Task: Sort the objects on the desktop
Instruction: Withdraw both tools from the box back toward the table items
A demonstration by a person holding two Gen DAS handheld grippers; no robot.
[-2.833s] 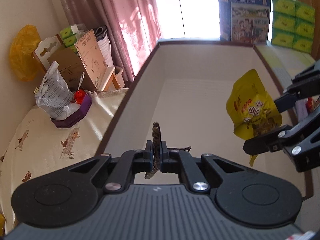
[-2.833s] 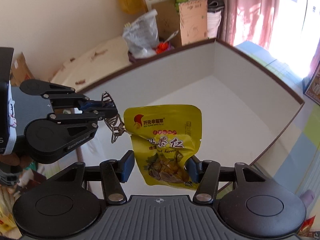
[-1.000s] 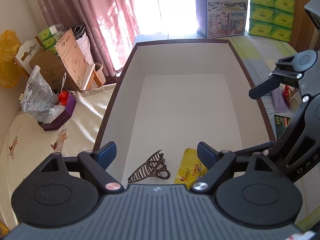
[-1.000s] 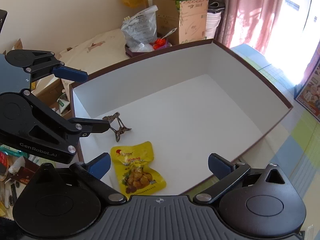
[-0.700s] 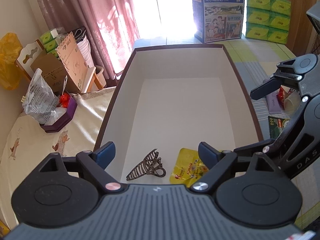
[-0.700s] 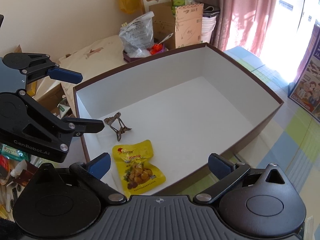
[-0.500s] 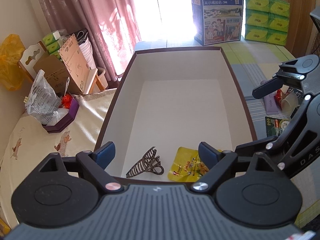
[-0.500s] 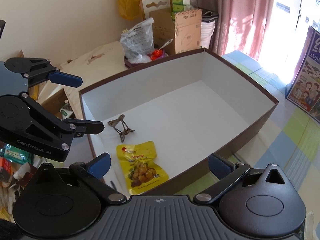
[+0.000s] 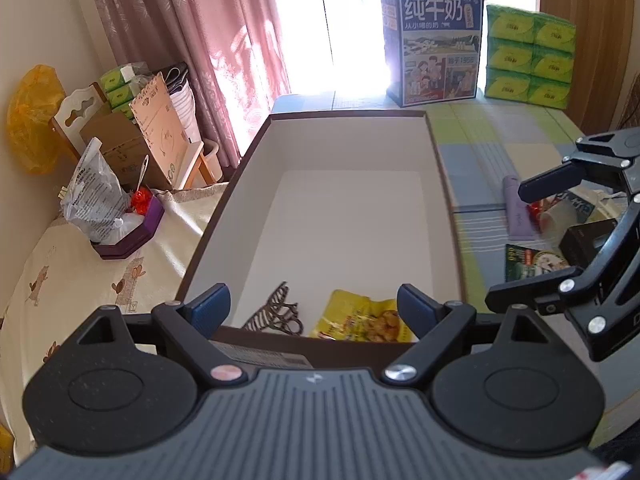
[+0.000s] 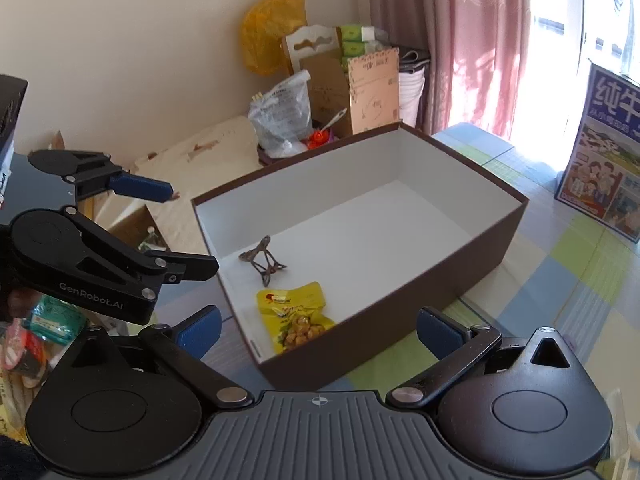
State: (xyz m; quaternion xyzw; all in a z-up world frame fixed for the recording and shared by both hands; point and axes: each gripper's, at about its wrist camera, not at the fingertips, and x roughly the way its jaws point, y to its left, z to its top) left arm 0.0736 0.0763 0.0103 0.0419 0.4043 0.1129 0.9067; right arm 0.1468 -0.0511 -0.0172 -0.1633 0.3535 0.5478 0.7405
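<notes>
On a checked green-and-blue tabletop (image 10: 568, 280) by pink curtains (image 9: 192, 40) sits a brown box (image 10: 400, 344); inside, at its near end, lie a hair claw (image 10: 262, 260) and yellow snack pouch (image 10: 296, 316). Beyond the box stands a carton reading "纯牛奶" (image 9: 434, 44). Both the left gripper (image 9: 314, 304) and right gripper (image 10: 318, 328) point downward over the box's near edge, fingers spread, empty.

The tall blue cardboard milk carton (image 9: 432, 46) at the far edge of the tabletop carries large white characters "纯牛奶", with a smaller line beneath that is too blurred to read. The black left claw (image 10: 192, 232) bears white lettering "GenRobot.AI" on its arm. Print on the yellow snack pouch (image 10: 294, 316) is illegible.
</notes>
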